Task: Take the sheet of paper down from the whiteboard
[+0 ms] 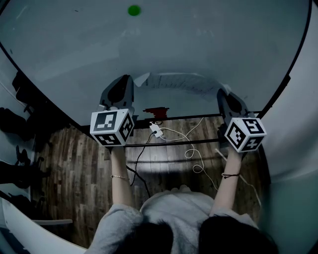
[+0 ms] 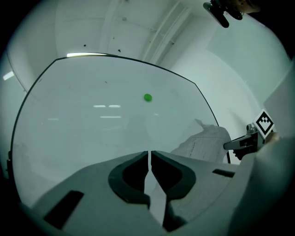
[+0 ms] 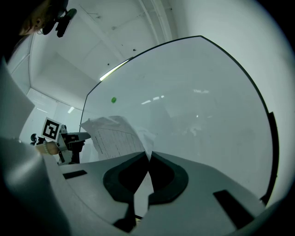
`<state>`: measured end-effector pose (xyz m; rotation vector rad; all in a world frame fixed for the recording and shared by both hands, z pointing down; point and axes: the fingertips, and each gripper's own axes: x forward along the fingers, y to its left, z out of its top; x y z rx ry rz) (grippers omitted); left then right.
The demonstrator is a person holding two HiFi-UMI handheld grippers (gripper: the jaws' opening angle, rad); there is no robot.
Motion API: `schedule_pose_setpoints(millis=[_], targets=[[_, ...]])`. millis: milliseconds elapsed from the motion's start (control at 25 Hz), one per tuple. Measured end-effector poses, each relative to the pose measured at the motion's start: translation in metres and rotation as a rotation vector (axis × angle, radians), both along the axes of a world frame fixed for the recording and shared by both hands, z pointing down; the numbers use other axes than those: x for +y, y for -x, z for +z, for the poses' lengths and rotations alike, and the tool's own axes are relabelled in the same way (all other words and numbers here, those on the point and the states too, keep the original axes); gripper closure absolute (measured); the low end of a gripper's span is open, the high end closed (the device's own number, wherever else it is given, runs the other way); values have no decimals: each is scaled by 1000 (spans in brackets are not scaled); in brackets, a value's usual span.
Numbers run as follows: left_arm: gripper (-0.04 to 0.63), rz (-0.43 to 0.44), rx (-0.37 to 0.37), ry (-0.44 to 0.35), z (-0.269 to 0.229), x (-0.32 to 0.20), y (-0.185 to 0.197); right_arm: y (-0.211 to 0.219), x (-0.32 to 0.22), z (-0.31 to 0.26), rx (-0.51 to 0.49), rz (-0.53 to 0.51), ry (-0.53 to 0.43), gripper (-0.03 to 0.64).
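Note:
The sheet of paper [image 1: 179,87], white with printed lines and crumpled, hangs in front of the lower whiteboard [image 1: 74,49] between my two grippers. My left gripper [image 1: 125,79] is shut on its left edge; in the left gripper view a thin white strip runs between the closed jaws [image 2: 150,153], and the paper [image 2: 205,143] spreads off to the right. My right gripper [image 1: 222,92] is shut on the right edge. In the right gripper view the paper [image 3: 115,136] runs into the jaws [image 3: 150,156]. A green magnet [image 1: 134,10] sits high on the board, apart from the paper.
Below the board's bottom rail [image 1: 198,118] lie a white power adapter [image 1: 156,130] and loose cables on the wood floor. A small red object [image 1: 155,112] sits by the rail. Dark items [image 1: 20,124] stand at the left. The board's black frame [image 3: 272,138] curves down on the right.

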<state>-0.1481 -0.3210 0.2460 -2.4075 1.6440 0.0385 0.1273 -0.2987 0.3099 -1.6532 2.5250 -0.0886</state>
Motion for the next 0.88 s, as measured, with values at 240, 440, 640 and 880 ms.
schedule_pose_setpoints(millis=[240, 440, 640, 880], targets=[[589, -6, 31, 73, 33, 6, 7, 7, 0, 7, 52, -27, -9, 616], [589, -13, 40, 122, 57, 15, 14, 12, 3, 13, 76, -46, -30, 616], [590, -11, 54, 168, 80, 26, 20, 17, 4, 16, 79, -69, -69, 615], [591, -13, 72, 238, 108, 43, 24, 27, 4, 18, 81, -105, -86, 615]])
